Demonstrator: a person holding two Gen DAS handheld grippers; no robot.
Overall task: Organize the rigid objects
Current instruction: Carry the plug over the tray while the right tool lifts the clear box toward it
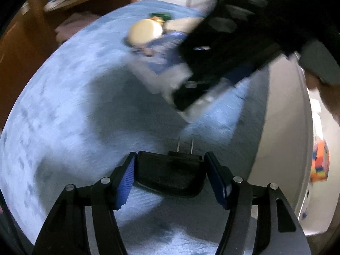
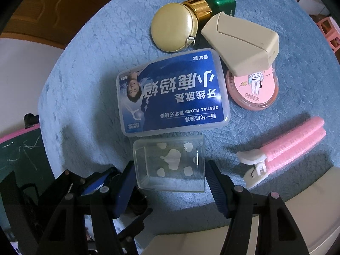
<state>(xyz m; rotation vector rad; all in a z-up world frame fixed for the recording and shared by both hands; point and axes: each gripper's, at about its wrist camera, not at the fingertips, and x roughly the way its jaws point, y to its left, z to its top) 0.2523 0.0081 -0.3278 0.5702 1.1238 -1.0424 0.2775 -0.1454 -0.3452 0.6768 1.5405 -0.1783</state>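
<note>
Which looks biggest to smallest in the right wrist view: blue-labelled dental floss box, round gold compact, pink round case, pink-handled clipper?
1. Blue-labelled dental floss box
2. Pink-handled clipper
3. Round gold compact and pink round case: alike; case partly hidden, so unranked.

The blue mat is bare along its left edge. The floss box, round tin and pink clipper crowd its right side.
</note>
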